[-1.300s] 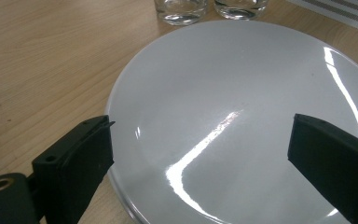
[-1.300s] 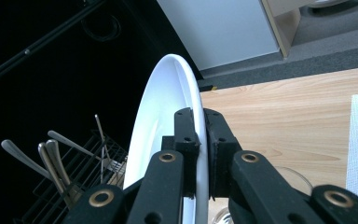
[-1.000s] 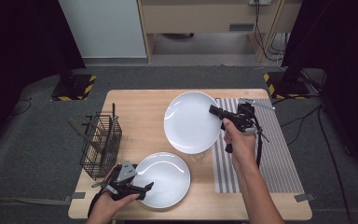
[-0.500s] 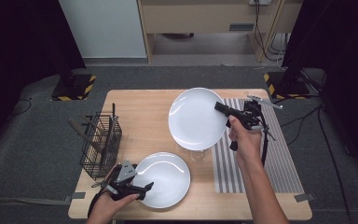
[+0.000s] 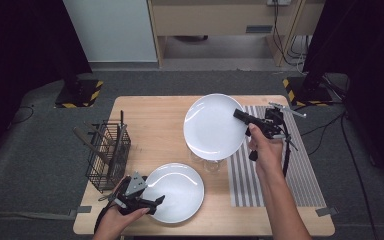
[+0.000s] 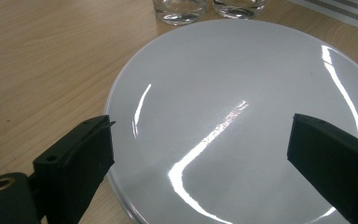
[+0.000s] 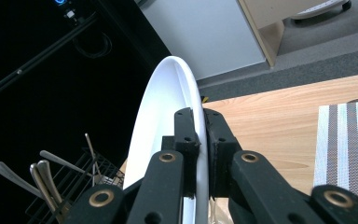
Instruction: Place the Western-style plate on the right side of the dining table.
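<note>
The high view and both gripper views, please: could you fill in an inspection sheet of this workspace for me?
Surface: wooden table, striped mat on its right.
Job's things: raised plate held on edge above two glasses; flat plate near front edge.
Clutter: wire basket with cutlery, left side.
Grippers: right gripper shut on raised plate's rim; left gripper open, jaws astride flat plate.
Cables: cable trailing from right gripper; loose ones on floor, right.
Surroundings: grey carpet, black curtains, striped stand bases.
</note>
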`<state>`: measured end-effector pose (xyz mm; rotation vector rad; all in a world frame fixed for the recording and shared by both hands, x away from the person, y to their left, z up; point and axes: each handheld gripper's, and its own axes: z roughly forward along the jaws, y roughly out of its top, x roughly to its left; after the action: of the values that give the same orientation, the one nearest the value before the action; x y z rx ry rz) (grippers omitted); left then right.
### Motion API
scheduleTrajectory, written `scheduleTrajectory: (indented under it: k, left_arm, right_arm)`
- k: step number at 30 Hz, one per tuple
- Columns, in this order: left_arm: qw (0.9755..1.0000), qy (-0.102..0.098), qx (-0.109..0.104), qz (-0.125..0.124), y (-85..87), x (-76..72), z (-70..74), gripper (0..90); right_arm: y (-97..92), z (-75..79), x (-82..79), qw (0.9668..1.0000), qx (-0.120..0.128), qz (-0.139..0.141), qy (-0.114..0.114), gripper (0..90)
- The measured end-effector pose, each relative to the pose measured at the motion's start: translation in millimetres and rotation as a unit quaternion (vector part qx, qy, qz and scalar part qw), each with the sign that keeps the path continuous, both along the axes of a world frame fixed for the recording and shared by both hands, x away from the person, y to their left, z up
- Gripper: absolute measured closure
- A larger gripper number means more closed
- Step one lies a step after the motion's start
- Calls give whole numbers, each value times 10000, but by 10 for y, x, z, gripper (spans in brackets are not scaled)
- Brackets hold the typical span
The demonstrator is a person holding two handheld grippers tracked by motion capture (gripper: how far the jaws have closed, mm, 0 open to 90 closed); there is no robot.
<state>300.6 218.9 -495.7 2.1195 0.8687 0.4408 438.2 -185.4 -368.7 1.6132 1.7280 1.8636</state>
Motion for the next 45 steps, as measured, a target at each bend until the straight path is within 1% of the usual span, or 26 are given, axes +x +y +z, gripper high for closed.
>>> scheduleTrajectory:
  k: [11, 24, 35, 45]
  left_arm:
    - [10000, 17, -11, 16, 4, 7, -5, 63]
    - [10000, 36, -2, 27, 0, 11, -14, 63]
    - [10000, 0, 26, 7, -7, 3, -8, 63]
    - [10000, 10, 22, 14, -2, 8, -10, 63]
  right_arm:
    - [-99, -45, 18, 9999, -23, -97, 54, 857]
    - [-199, -65, 18, 9998, 24, -181, 70, 857]
    - [-297, -71, 33, 9995, 86, -293, 79, 857]
    - [-356, -87, 52, 9994, 44, -340, 92, 857]
